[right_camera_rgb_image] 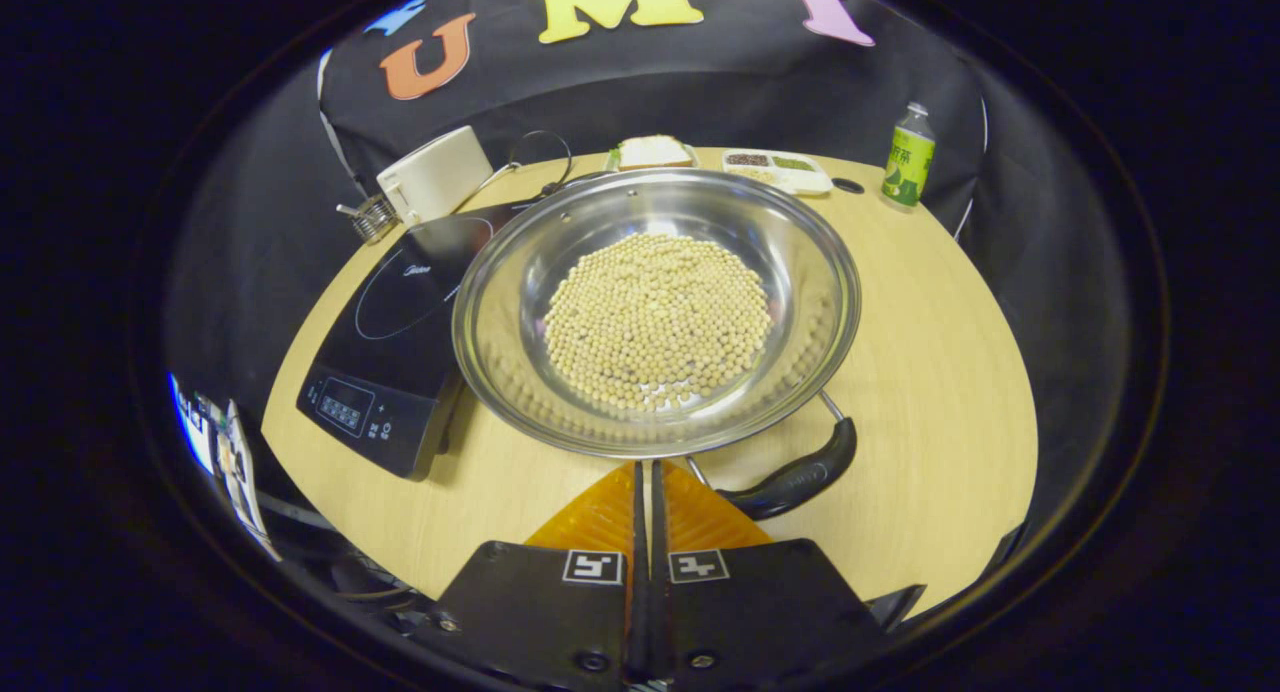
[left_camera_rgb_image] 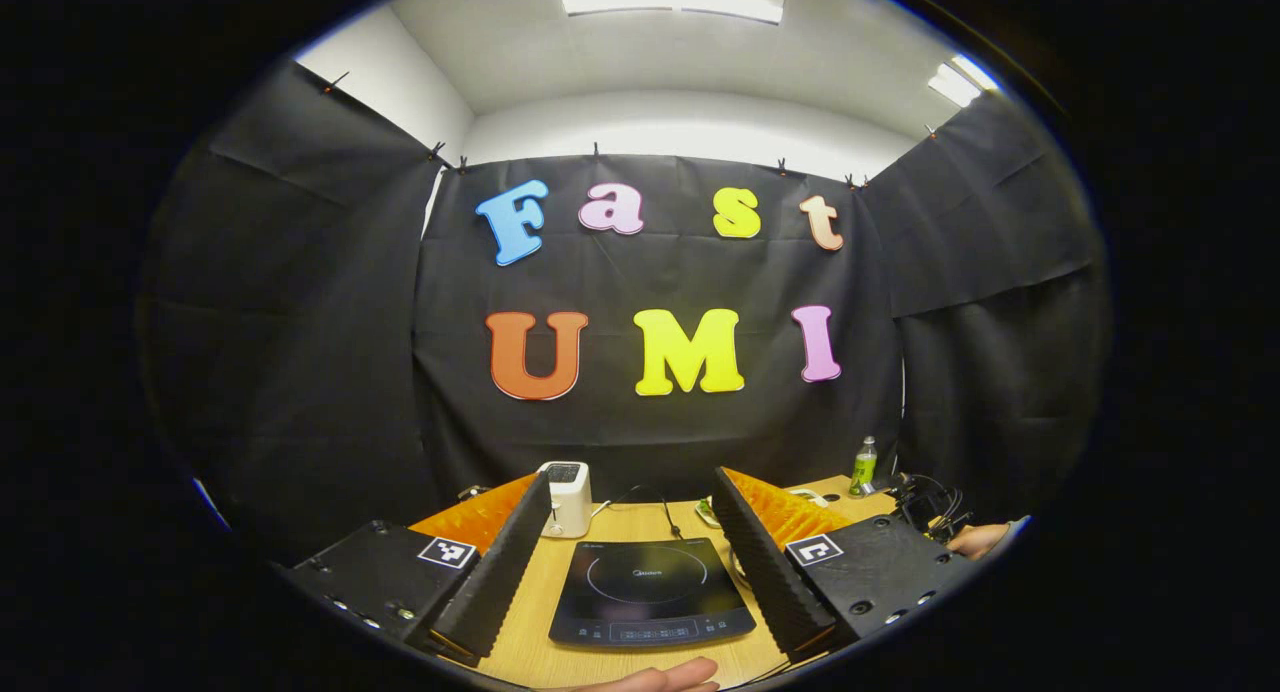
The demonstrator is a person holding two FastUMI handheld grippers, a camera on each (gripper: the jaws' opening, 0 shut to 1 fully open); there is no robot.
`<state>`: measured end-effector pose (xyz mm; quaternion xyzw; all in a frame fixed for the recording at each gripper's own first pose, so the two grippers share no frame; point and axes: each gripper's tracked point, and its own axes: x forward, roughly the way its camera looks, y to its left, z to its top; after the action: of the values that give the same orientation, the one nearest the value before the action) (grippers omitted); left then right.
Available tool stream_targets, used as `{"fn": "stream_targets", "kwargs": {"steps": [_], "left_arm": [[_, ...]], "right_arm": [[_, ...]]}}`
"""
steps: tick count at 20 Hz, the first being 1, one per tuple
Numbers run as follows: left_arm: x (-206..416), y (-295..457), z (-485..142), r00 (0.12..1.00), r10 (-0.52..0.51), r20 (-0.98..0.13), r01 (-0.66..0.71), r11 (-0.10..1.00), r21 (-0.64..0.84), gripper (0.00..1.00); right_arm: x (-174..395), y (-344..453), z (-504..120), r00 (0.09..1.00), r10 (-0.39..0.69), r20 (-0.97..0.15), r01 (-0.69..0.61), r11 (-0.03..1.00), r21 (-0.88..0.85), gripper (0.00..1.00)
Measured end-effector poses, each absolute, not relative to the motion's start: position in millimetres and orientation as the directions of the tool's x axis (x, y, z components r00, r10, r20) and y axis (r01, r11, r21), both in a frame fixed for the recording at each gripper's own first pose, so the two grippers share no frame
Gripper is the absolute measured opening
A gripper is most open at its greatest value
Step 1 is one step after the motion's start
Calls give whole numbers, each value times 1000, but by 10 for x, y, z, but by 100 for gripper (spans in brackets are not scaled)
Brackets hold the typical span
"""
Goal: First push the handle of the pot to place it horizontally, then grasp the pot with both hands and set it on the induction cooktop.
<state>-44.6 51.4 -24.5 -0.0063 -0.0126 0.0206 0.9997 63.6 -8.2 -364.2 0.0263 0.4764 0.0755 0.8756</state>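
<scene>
The wooden surface (right_camera_rgb_image: 930, 352) took up most of the right gripper view, and on it, at centre frame, stood the pot (right_camera_rgb_image: 655, 312), a wide steel pan with a heap of pale beans (right_camera_rgb_image: 658, 320) in its bottom. It had not yet been set on the induction cooktop (right_camera_rgb_image: 400, 332), which lay at centre left, although the pot's left rim seemed to overlap the cooktop's edge; the fisheye made it hard to say whether they touched. The black handle (right_camera_rgb_image: 795, 477) ran along the pot's lower right rim, slanting up to the right, so the push may have been done or nearly so.

The right tool (right_camera_rgb_image: 645, 502) sat at bottom centre, clenched with its fingers together on nothing, tips just beside the handle's near end. In the left gripper view the left tool (left_camera_rgb_image: 632, 562) was released, fingers wide apart, looking over the bare cooktop (left_camera_rgb_image: 650, 592) at bottom centre.

By my reading, the two-handed grasp and the lift were both left to do.
</scene>
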Motion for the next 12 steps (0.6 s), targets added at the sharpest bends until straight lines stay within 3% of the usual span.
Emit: {"fn": "stream_targets", "kwargs": {"steps": [12], "left_arm": [[-480,748,-204,997,53,47,-52,998,-26,97]], "right_arm": [[793,-420,-3602,567,127,-814,-197,980,17,4]]}}
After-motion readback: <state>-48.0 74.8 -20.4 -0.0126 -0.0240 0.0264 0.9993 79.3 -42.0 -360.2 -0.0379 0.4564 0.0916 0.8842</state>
